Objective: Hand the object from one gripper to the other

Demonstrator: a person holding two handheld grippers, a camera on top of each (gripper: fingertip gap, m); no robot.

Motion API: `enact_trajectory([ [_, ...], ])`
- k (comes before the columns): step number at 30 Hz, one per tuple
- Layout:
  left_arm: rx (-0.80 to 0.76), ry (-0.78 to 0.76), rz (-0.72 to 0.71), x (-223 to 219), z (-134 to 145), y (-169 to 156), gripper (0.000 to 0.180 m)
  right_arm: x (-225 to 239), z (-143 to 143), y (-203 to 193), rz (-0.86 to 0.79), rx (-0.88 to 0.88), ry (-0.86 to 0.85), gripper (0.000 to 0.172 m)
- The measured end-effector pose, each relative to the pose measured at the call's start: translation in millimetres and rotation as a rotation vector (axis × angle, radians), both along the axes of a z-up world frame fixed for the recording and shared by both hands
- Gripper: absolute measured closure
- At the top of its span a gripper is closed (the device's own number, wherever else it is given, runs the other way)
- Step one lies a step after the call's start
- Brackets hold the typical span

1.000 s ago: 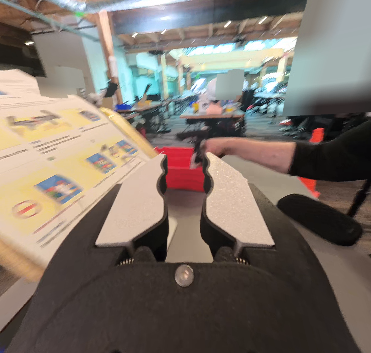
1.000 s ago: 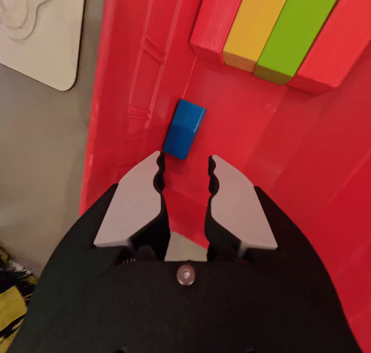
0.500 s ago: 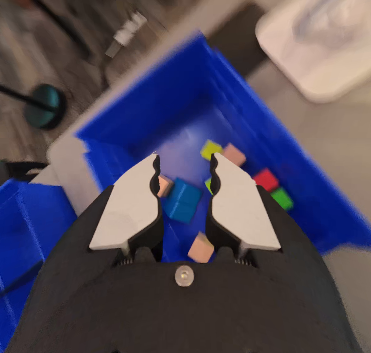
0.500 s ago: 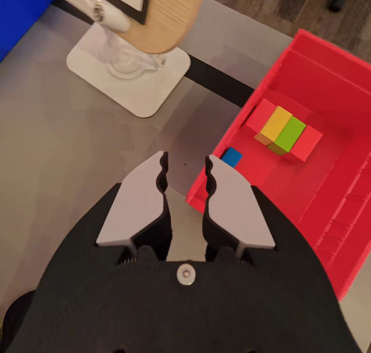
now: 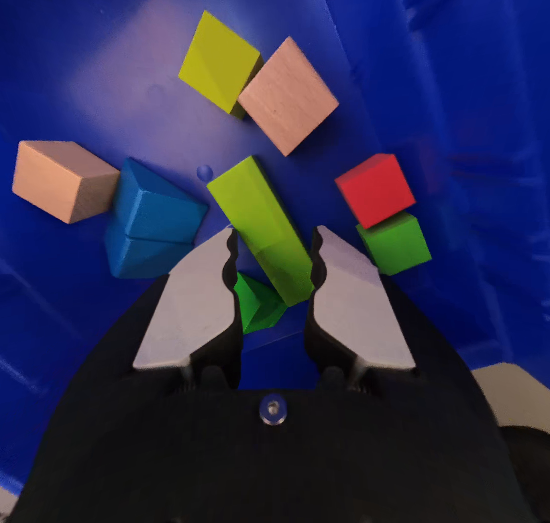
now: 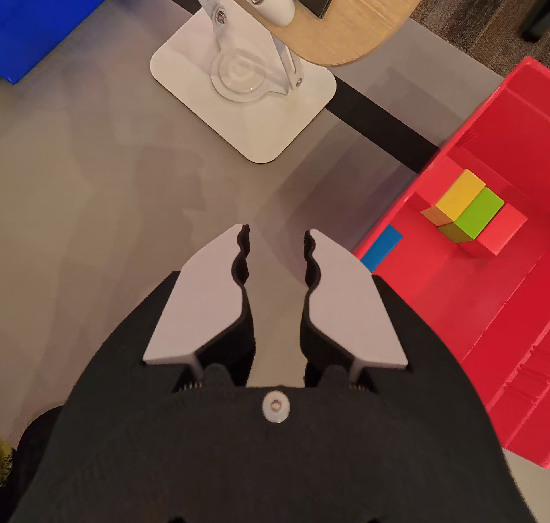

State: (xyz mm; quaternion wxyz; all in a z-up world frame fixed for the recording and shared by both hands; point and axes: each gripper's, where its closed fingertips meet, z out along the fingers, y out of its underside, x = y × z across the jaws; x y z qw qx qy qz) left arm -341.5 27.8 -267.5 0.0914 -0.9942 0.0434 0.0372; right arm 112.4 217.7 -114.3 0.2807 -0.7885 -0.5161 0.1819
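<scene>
Left wrist view, near to far: the left claw (image 5: 273, 241) is spread open inside the blue bin (image 5: 89, 62), its fingers either side of the long lime-green block (image 5: 256, 226). A gap shows at the left pad; whether the right pad touches cannot be told. A small green wedge (image 5: 256, 306) lies nearer than the lime block, two stacked blue blocks (image 5: 148, 226) to its left, a red cube (image 5: 375, 190) and a green cube (image 5: 395, 247) to its right. Beyond it lie a yellow block (image 5: 217, 62) and a plain wooden block (image 5: 285, 95).

In the right wrist view, the right claw (image 6: 276, 235) hangs open and bare over the grey worktop (image 6: 89, 196), with the red bin (image 6: 476, 300) to its right.
</scene>
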Motion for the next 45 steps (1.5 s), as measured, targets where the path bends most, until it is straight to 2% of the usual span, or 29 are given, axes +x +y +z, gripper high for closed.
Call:
enact_trajectory([
  [2,0.015,-0.006,0.017,1,0,1,0.14,0,2,-3,0.009,0.005,0.004,0.138],
  [8,0.102,0.021,0.008,-3,4,8,0.145,-2,16,-17,0.039,0.031,0.071,0.139],
  [12,0.291,-0.031,0.045,-7,30,15,0.145,-16,28,-34,0.091,0.046,0.142,0.137],
  [16,0.458,-0.075,0.039,-8,63,15,0.145,-51,44,-63,0.198,0.042,0.247,0.136],
  [18,0.579,-0.126,-0.036,5,86,19,0.146,-77,55,-85,0.278,0.018,0.335,0.136],
  [20,0.708,-0.24,-0.083,28,116,23,0.145,-107,68,-111,0.371,-0.02,0.451,0.133],
  [22,0.898,-0.368,-0.241,71,160,24,0.146,-138,78,-135,0.455,-0.059,0.558,0.127],
  [25,1.084,-0.531,-0.466,139,211,15,0.146,-180,87,-164,0.552,-0.112,0.673,0.11],
  [28,1.165,-0.682,-0.672,203,241,0,0.146,-206,98,-183,0.635,-0.145,0.797,0.11],
  [32,1.154,-0.744,-0.79,248,248,-4,0.146,-210,112,-195,0.689,-0.203,0.893,0.109],
  [39,1.136,-0.795,-0.851,289,245,-1,0.146,-190,111,-198,0.705,-0.208,0.923,0.136],
  [45,1.126,-0.837,-0.867,315,246,9,0.146,-164,113,-186,0.658,-0.198,0.965,0.138],
])
